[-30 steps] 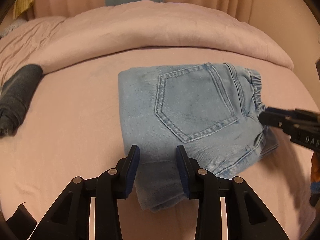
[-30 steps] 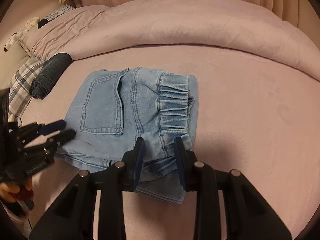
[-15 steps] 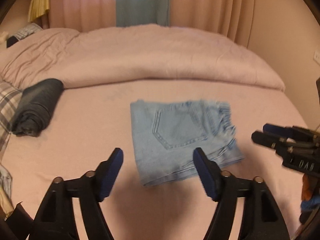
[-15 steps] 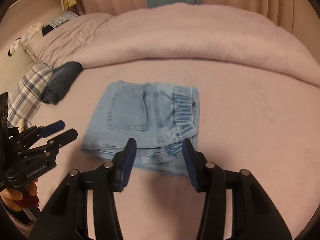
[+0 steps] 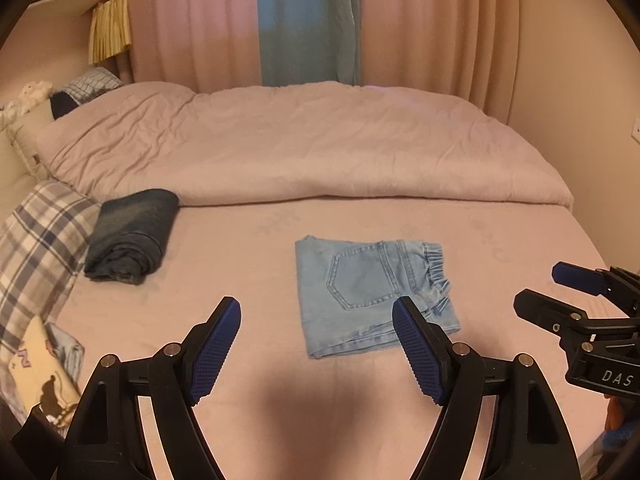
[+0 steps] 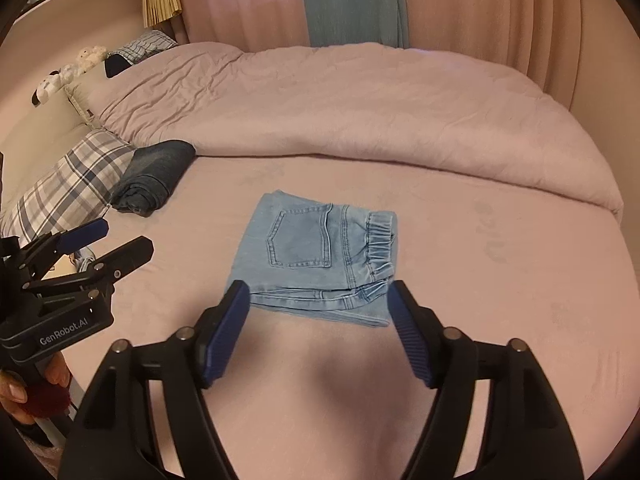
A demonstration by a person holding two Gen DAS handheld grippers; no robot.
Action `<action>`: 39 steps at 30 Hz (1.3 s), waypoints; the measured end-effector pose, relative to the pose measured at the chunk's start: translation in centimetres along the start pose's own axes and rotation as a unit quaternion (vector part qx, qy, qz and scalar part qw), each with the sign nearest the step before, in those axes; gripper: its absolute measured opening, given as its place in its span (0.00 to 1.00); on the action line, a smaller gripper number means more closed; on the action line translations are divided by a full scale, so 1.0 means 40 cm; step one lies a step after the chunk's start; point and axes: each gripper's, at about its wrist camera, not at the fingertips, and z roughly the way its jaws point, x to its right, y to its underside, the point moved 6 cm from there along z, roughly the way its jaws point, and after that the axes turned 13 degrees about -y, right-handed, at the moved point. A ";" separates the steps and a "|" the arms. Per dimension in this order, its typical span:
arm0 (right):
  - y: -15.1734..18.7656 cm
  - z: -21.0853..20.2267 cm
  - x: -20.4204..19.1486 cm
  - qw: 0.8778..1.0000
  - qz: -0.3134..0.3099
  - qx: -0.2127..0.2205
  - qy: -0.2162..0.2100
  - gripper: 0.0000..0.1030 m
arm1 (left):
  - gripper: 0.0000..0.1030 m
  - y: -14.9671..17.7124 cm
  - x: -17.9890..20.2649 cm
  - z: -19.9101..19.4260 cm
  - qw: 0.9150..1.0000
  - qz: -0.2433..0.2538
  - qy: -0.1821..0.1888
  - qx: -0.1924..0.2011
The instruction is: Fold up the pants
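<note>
**Now folded, the pants lie alone on the bed**

Squarely in the middle of the bed [image 5: 240, 240], on the pink sheet, the light-blue denim pants [image 5: 372, 292] lie folded into a compact rectangle, back pocket up and the elastic waistband at the right edge. Nothing touches them.

Both grippers hang above the near edge of the bed, pointing down toward the bundle. The left gripper [image 5: 316, 344] has its jaws spread wide and opening, with nothing between them; its blue pads [image 5: 216, 348] sit clear of the cloth. The right gripper [image 6: 320, 328] is likewise wide and opening, empty, the pants showing beyond its tips. A hand [image 6: 24, 384] grips the left gripper's handle at the lower left of the right wrist view.

Well apart to the left, a rolled dark denim garment [image 5: 132, 236] rests beside a plaid pillow [image 5: 36, 248]. A pink duvet [image 5: 300, 144] is bunched across the far half, with curtains [image 5: 304, 20] behind.
</note>
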 end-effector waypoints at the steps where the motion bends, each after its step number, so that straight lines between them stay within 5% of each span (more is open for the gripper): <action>1: -0.005 -0.014 -0.006 1.000 -0.001 0.002 -0.001 0.72 | 0.76 -0.005 -0.003 -0.015 1.000 0.000 -0.005 0.003; 14: -0.037 -0.122 -0.058 1.000 -0.008 0.013 0.009 0.78 | 0.76 -0.038 -0.009 -0.095 1.000 -0.002 -0.010 0.008; 39: -0.037 -0.161 -0.076 1.000 -0.018 0.023 0.010 0.78 | 0.76 -0.033 0.019 -0.139 1.000 0.010 -0.016 0.017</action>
